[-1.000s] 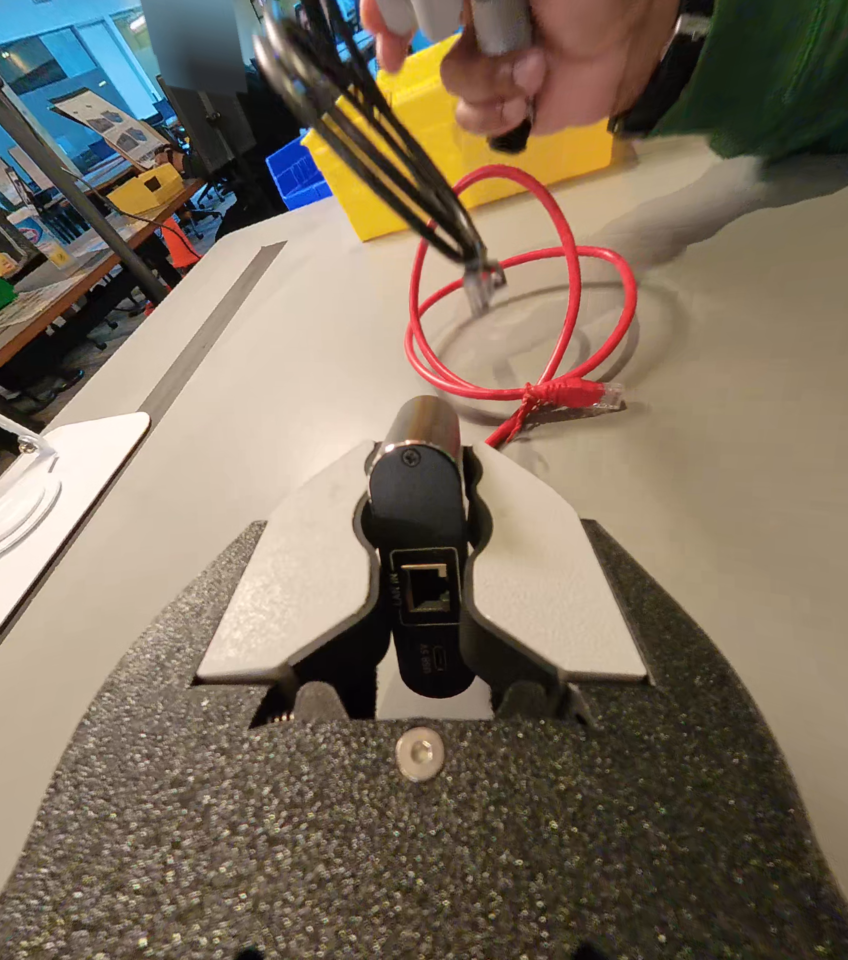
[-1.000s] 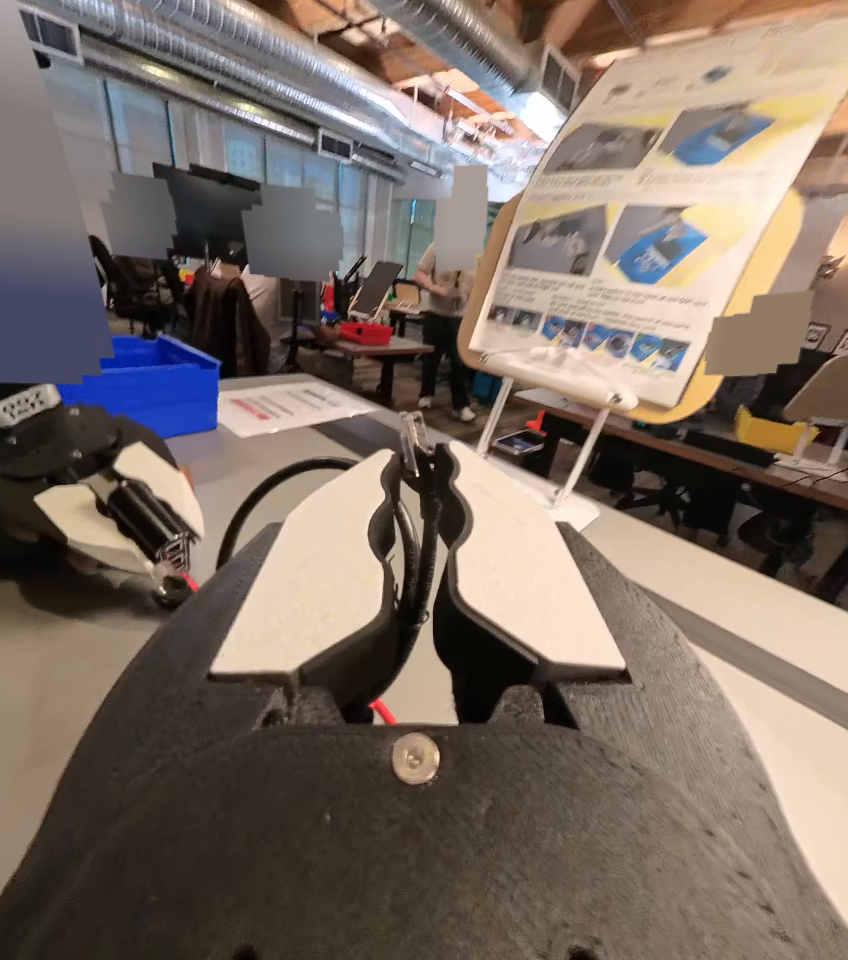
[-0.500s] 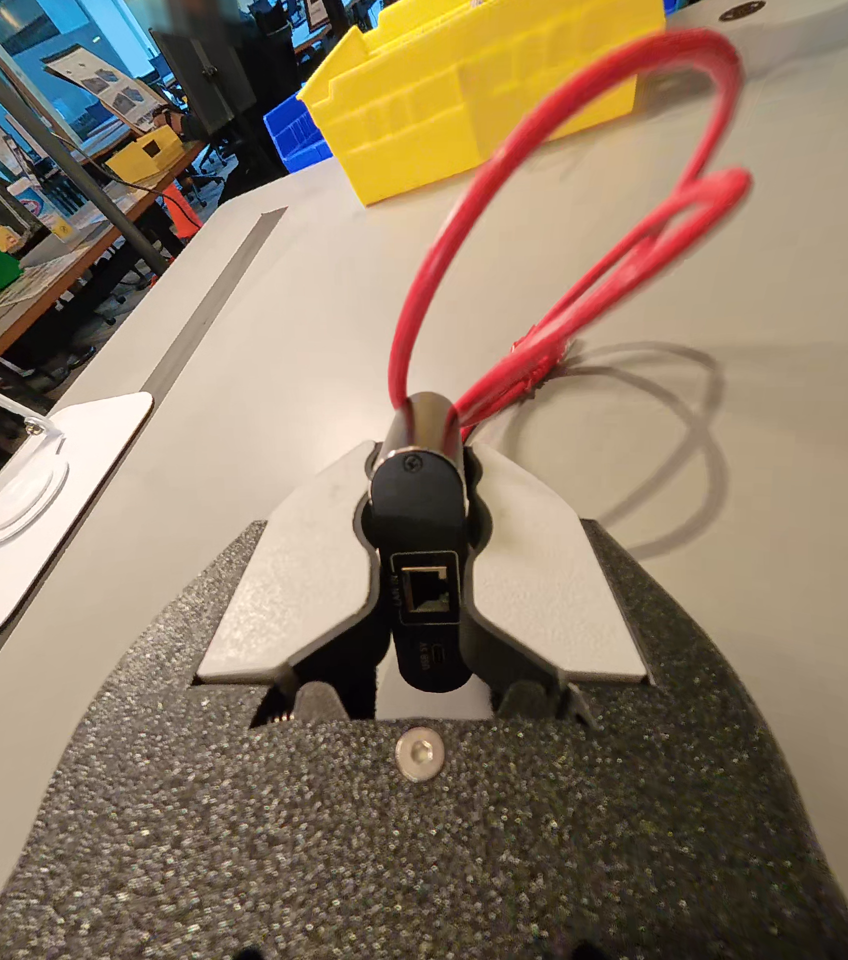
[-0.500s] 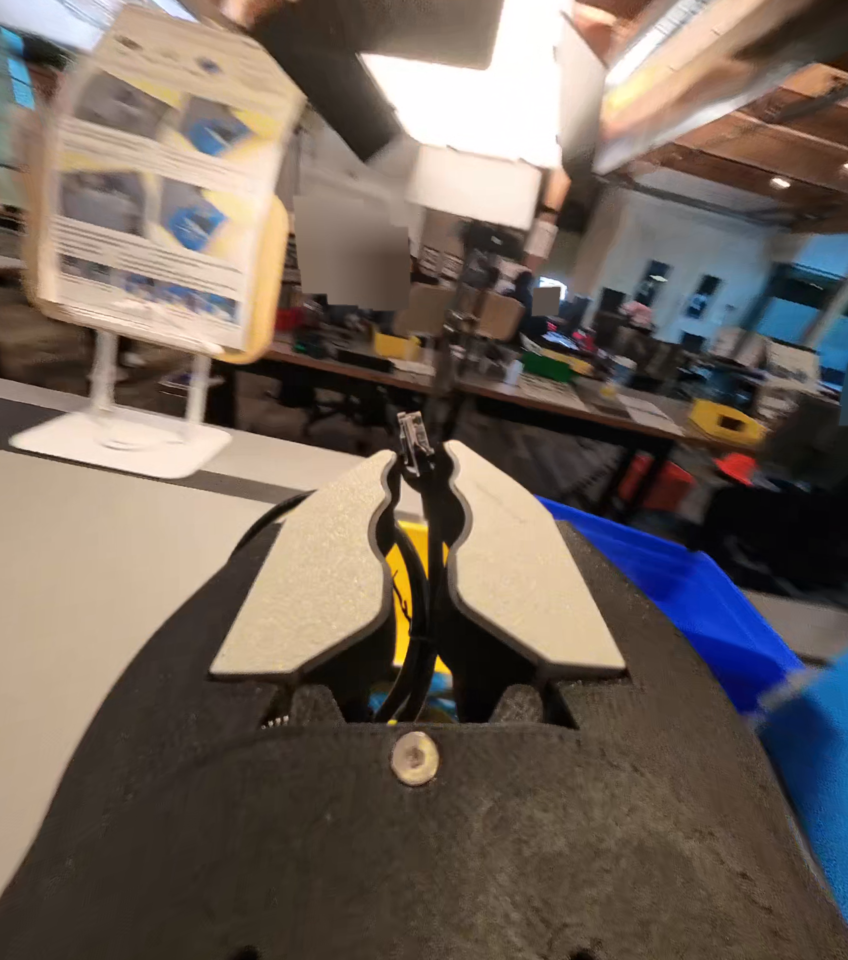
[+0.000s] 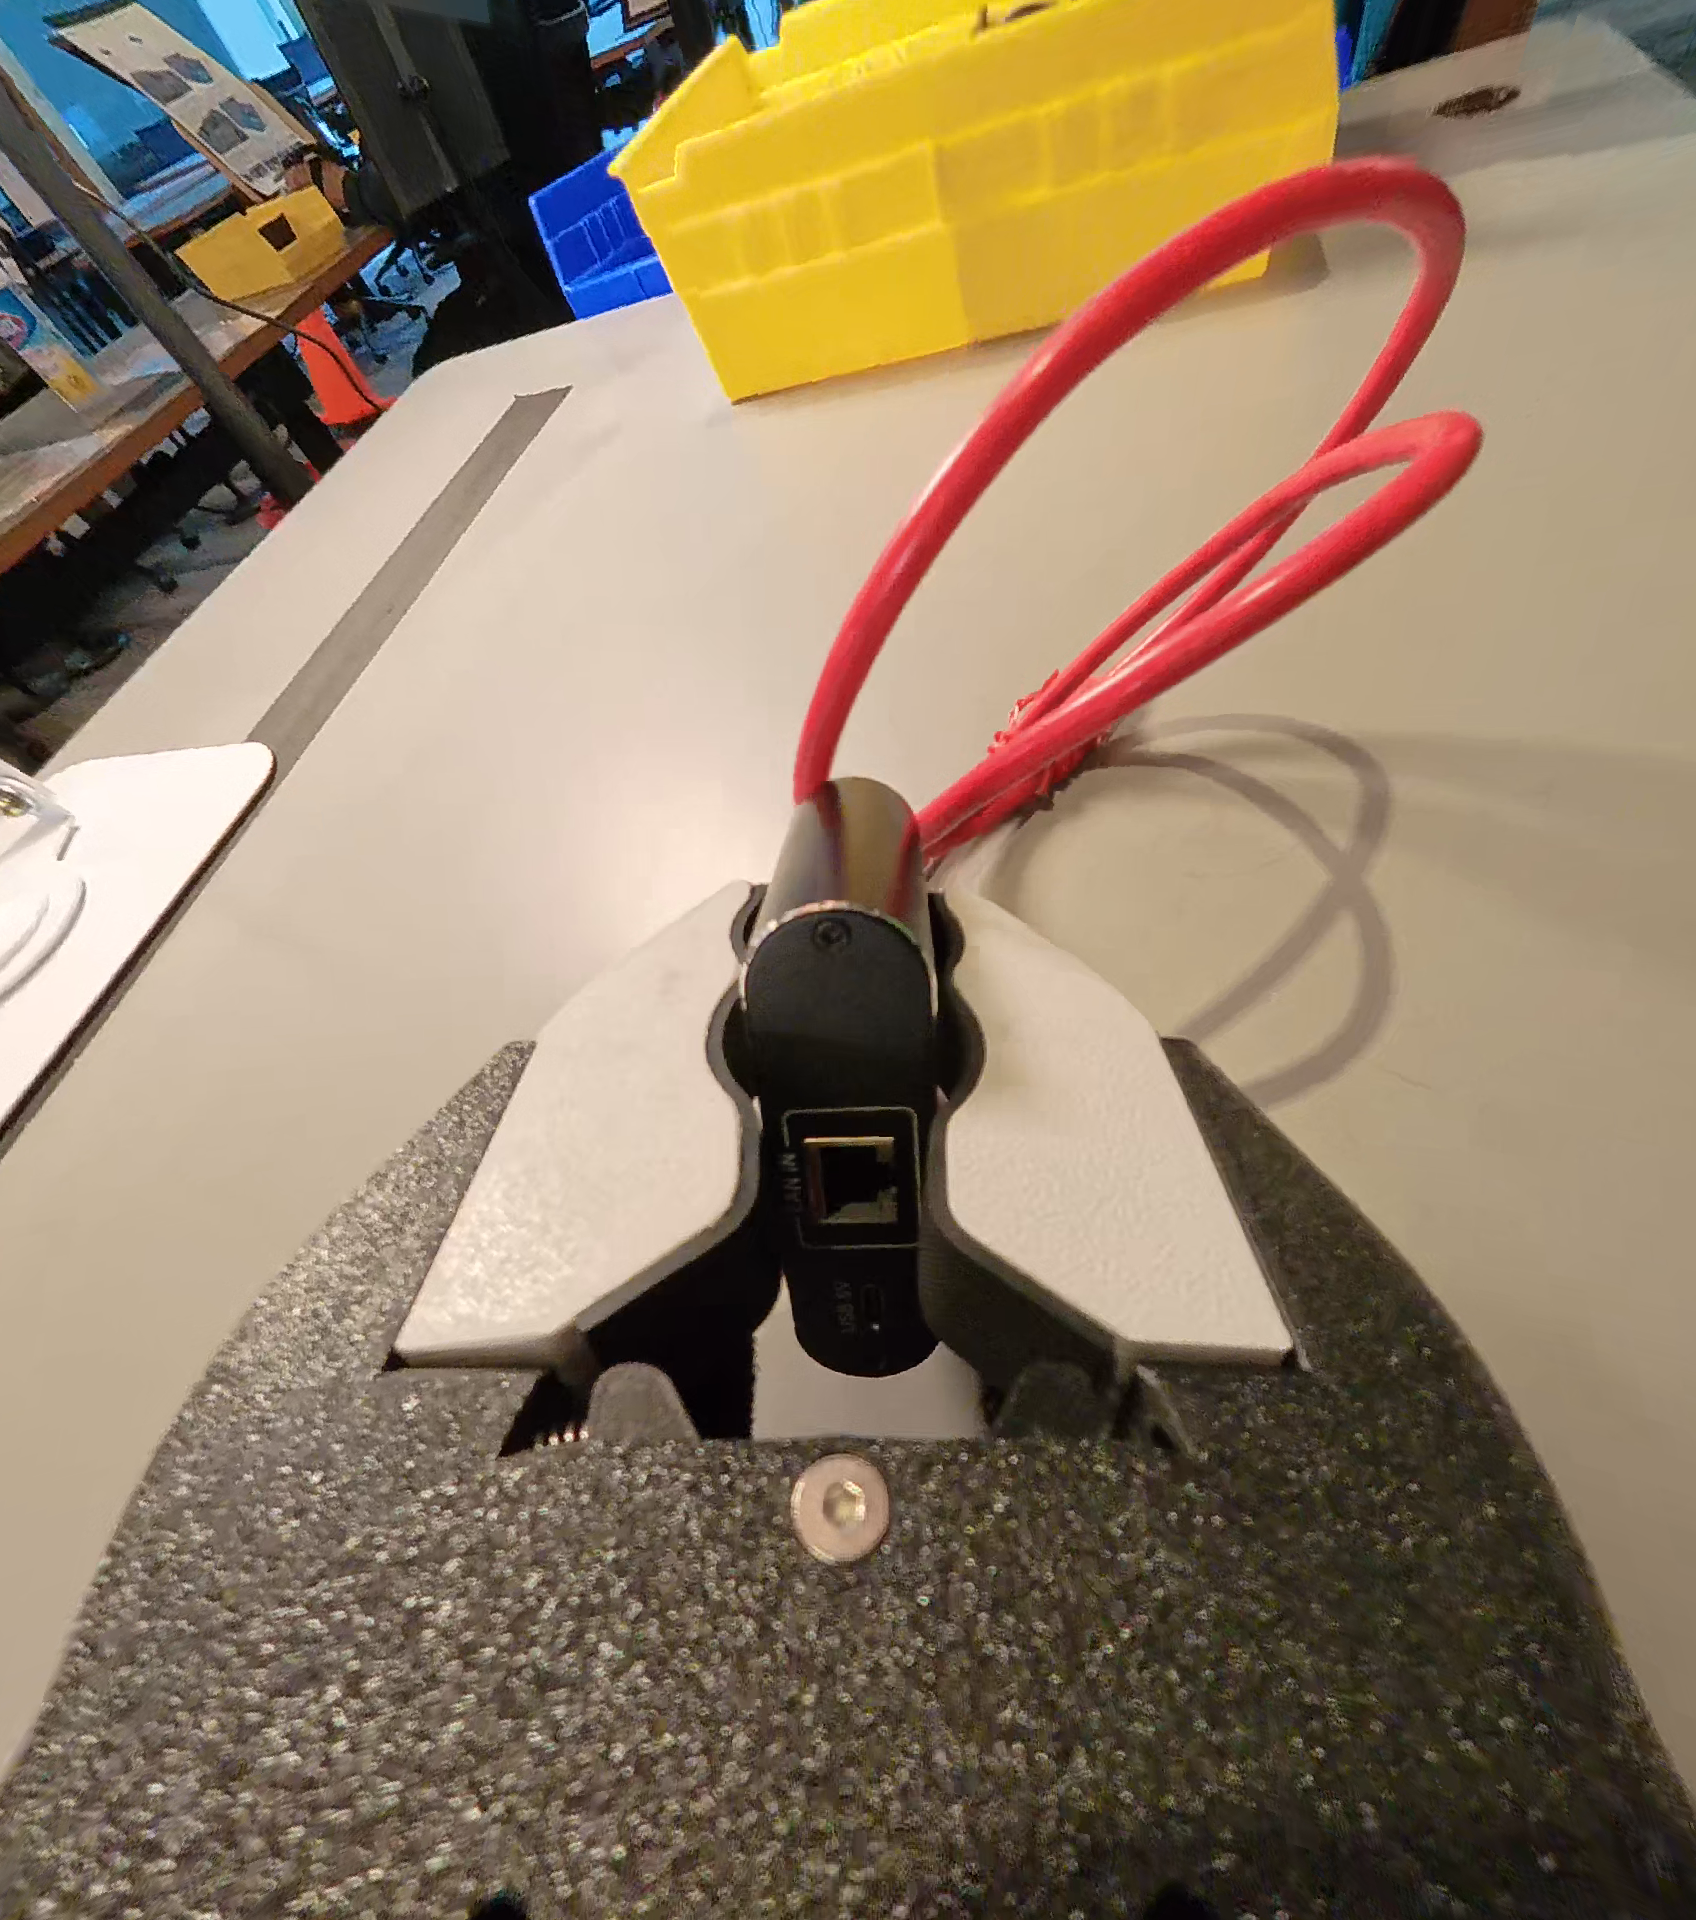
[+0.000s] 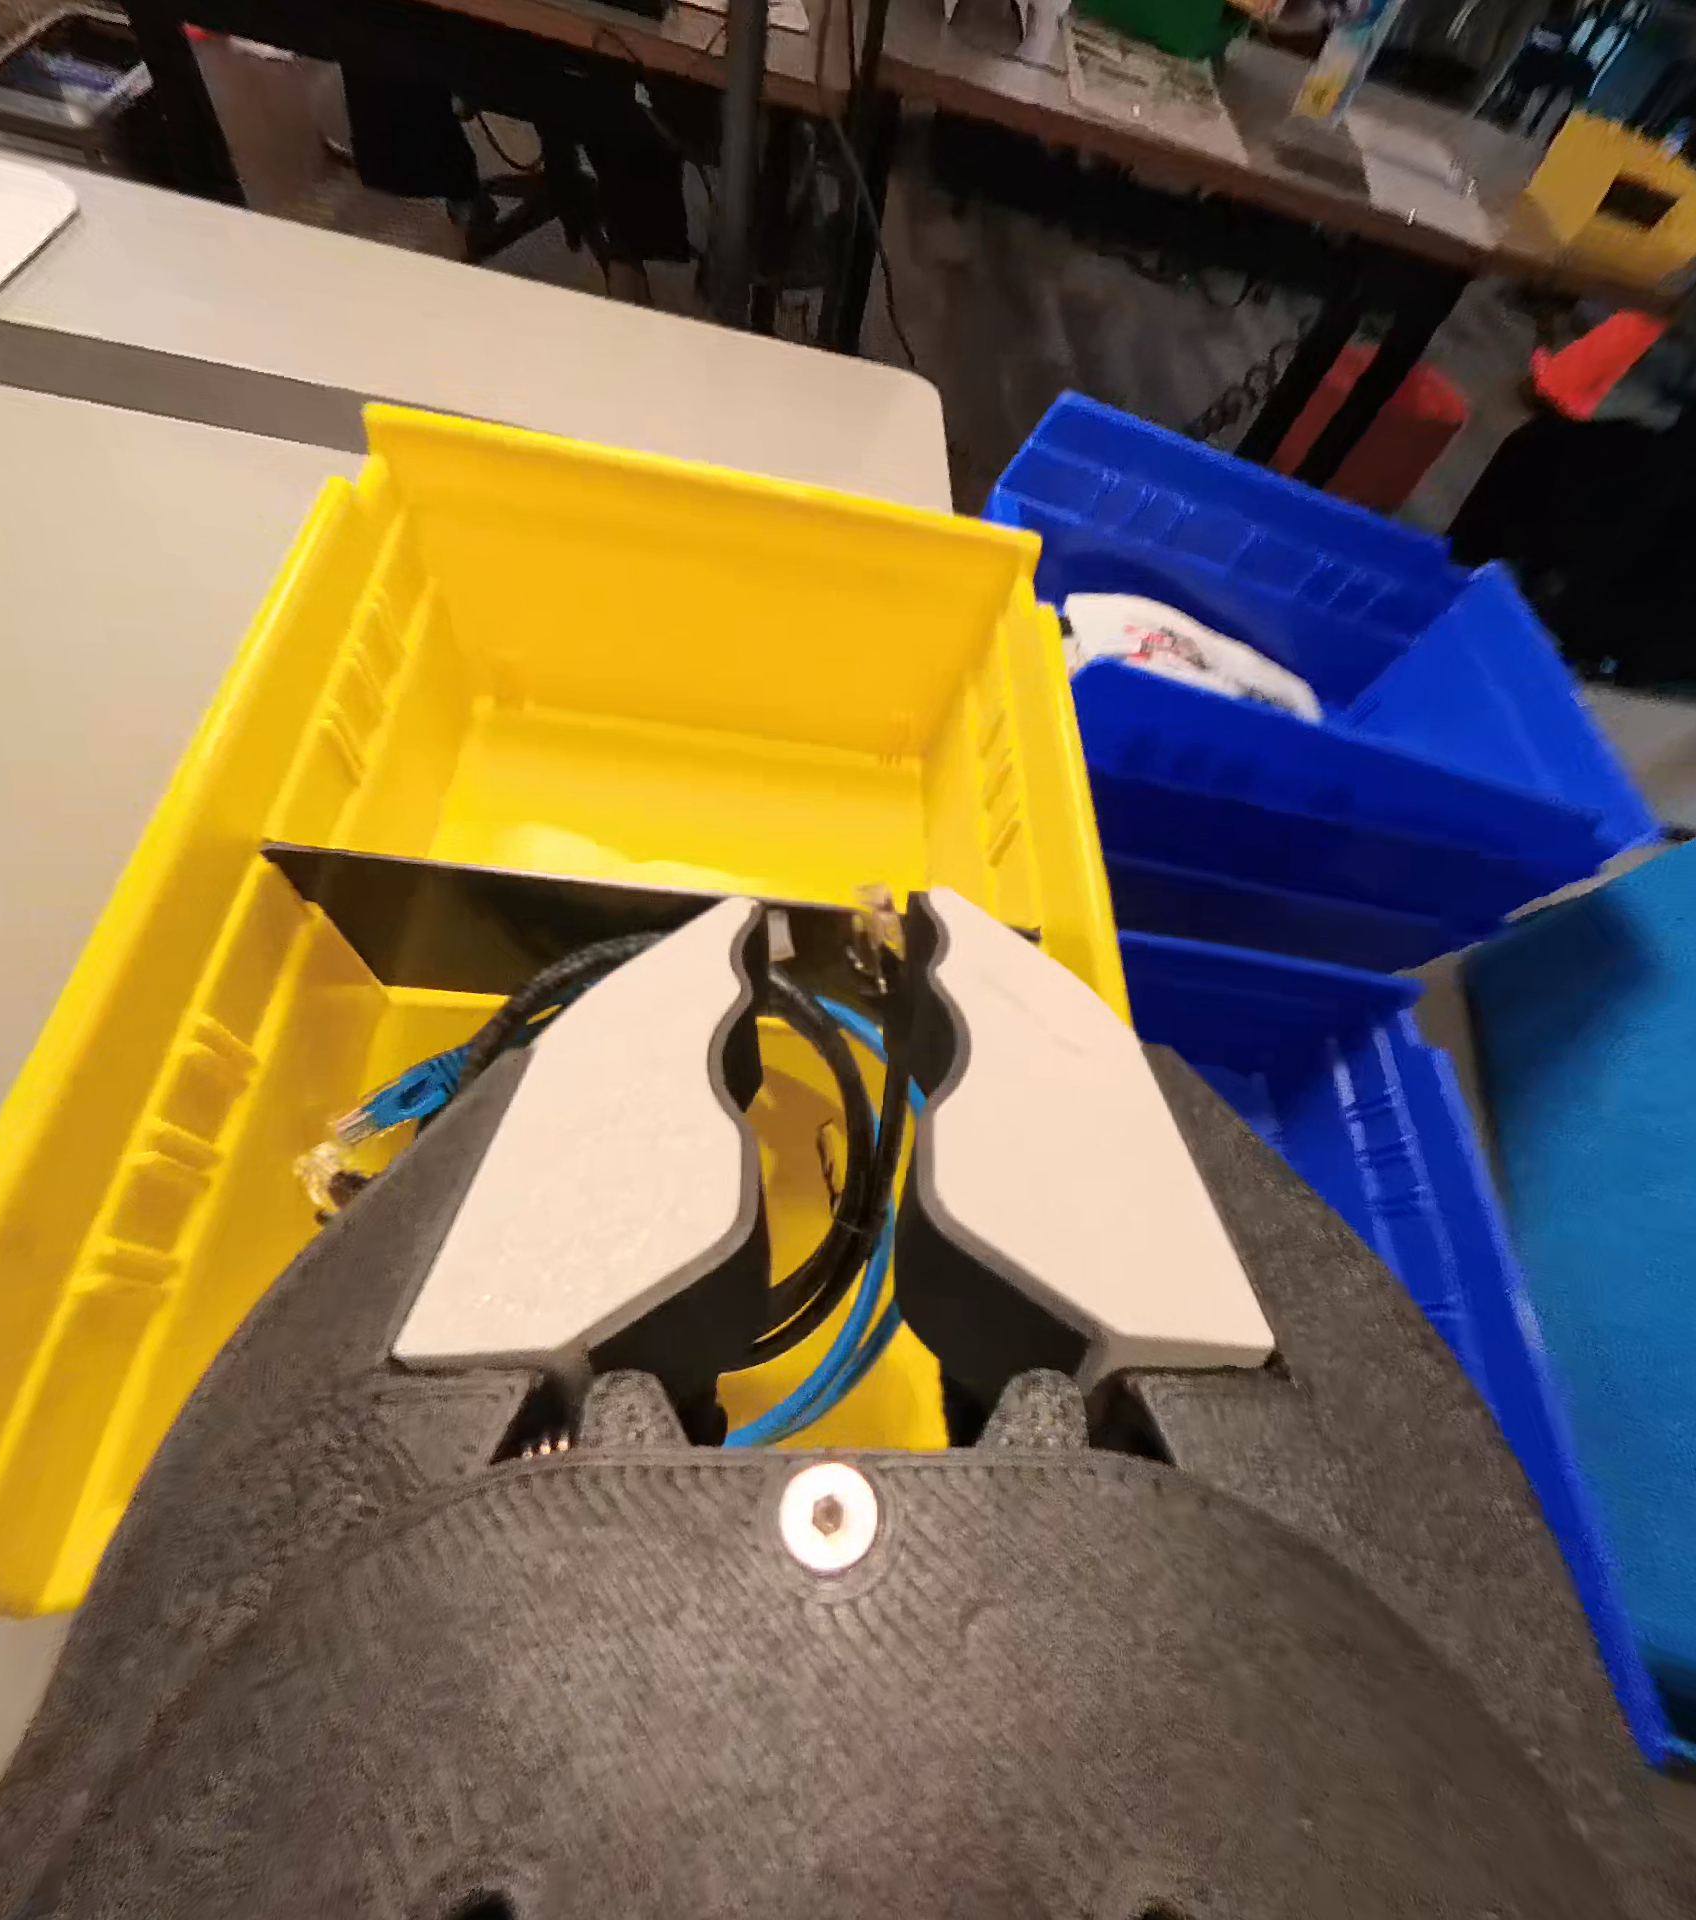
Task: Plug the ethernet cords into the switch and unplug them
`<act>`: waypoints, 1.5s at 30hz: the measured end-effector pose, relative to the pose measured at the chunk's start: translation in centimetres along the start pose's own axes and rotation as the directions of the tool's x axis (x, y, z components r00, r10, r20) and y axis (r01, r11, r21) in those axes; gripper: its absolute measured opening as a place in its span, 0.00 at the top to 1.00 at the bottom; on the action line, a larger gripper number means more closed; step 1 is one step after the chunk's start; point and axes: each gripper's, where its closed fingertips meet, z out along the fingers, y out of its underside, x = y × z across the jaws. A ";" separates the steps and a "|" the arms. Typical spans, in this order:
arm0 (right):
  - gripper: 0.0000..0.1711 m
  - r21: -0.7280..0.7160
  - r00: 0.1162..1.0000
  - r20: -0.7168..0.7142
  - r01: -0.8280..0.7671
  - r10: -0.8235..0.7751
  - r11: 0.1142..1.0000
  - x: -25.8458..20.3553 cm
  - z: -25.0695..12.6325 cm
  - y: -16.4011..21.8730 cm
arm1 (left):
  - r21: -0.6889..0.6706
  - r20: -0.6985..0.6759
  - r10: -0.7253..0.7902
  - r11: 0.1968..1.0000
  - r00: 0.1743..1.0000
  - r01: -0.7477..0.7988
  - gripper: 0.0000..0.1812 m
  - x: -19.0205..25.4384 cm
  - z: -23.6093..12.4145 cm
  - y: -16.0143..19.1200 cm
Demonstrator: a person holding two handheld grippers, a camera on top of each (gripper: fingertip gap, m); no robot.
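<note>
My left gripper (image 5: 844,899) is shut on the black cylindrical switch (image 5: 844,997), with its empty port facing the camera. A red ethernet cord (image 5: 1426,442) is plugged into the switch's far end and loops up and to the right above the grey table (image 5: 511,727). My right gripper (image 6: 833,914) is open above the near compartment of the yellow bin (image 6: 698,582). The black ethernet cord (image 6: 854,1122) hangs loose between its jaws, with a clear plug (image 6: 875,914) by the right fingertip. A blue cord (image 6: 408,1091) lies in the same compartment.
A black divider (image 6: 470,904) splits the yellow bin, which also shows at the back of the left wrist view (image 5: 979,208). Blue bins (image 6: 1343,779) stand to its right. A white stand base (image 5: 44,914) sits on the table's left. Other desks stand beyond the table edge. The grippers' ends are close to 50 cm from one another.
My right gripper swung from the room down over the yellow bin and its jaws opened off the black cord. My left gripper lifted the switch, and the red cord rose off the table.
</note>
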 end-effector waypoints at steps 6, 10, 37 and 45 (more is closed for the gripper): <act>0.81 -0.053 0.942 -0.028 0.332 -0.334 0.942 -3.5 -2.9 -3.7 | -0.005 -0.010 -0.199 0.980 0.980 0.199 0.84 -1.0 -0.7 -0.6; 0.83 0.034 0.878 0.223 0.428 -0.424 0.903 -13.5 -3.8 -4.6 | -0.039 -0.005 -0.462 0.887 0.887 0.461 0.84 -1.8 -0.7 0.4; 0.82 -0.088 0.369 0.929 0.236 -0.005 0.968 -55.8 -2.0 0.5 | 0.316 -0.231 -0.851 0.392 0.471 0.864 0.85 -5.2 -2.8 -1.0; 0.81 -0.047 0.323 0.943 -0.117 0.083 0.992 -54.1 -1.0 -4.6 | 0.320 -0.350 -0.839 0.310 0.416 0.895 0.85 -5.7 -3.4 -1.3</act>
